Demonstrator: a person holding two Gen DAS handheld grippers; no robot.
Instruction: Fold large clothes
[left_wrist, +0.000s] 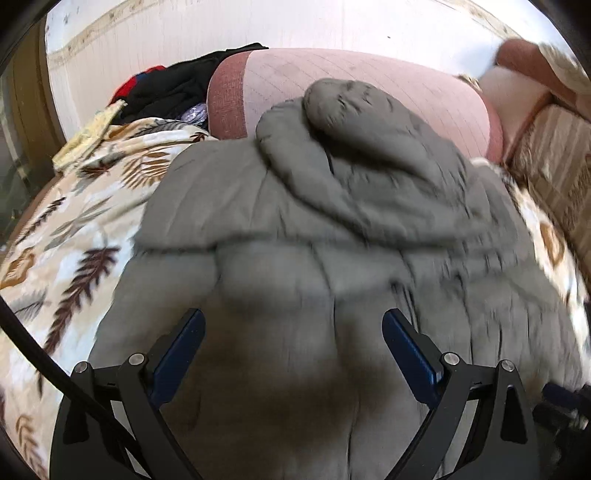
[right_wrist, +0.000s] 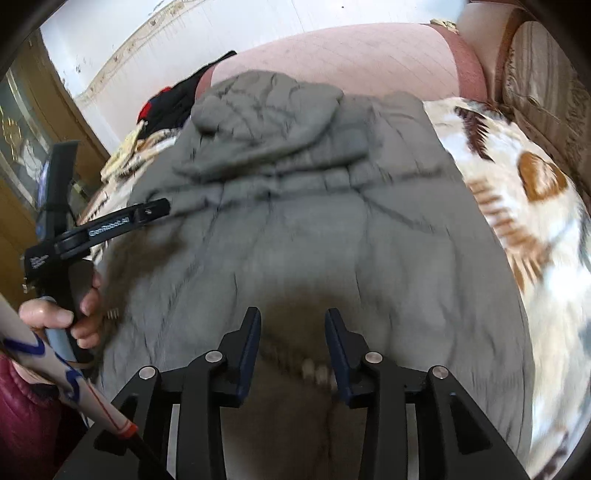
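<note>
The bed (left_wrist: 66, 229), covered by one leaf-print blanket (right_wrist: 517, 206), is your work surface and reference landmark. One pink headboard (left_wrist: 369, 81) stands at its far end.

One grey padded jacket (left_wrist: 295, 229) lies spread across the middle of the bed, its hood (right_wrist: 266, 122) toward the headboard and its lower body toward you. Judge it as bulky, soft and springy: the quilted filling will likely resist a crease and puff back open. The shell looks smooth, so expect some slip in a shallow pinch. Take hold at a seam or hem edge, gathering shell and filling together, not at the middle of a panel. A zip appears to run beneath the right gripper; motion blur prevents confirmation.

One pile of dark and red clothes (left_wrist: 170, 88) sits at the bed's far left corner, beside the headboard.

Two grippers are present. The left gripper (left_wrist: 293, 328) hovers over the jacket's near portion, fingers spread wide, gripping nothing. The right gripper (right_wrist: 293, 325) hovers over the jacket's near middle, fingers parted by a narrower gap, with no fabric visibly between them. One hand (right_wrist: 70, 317) holds the left gripper's handle at the bed's left edge.
</note>
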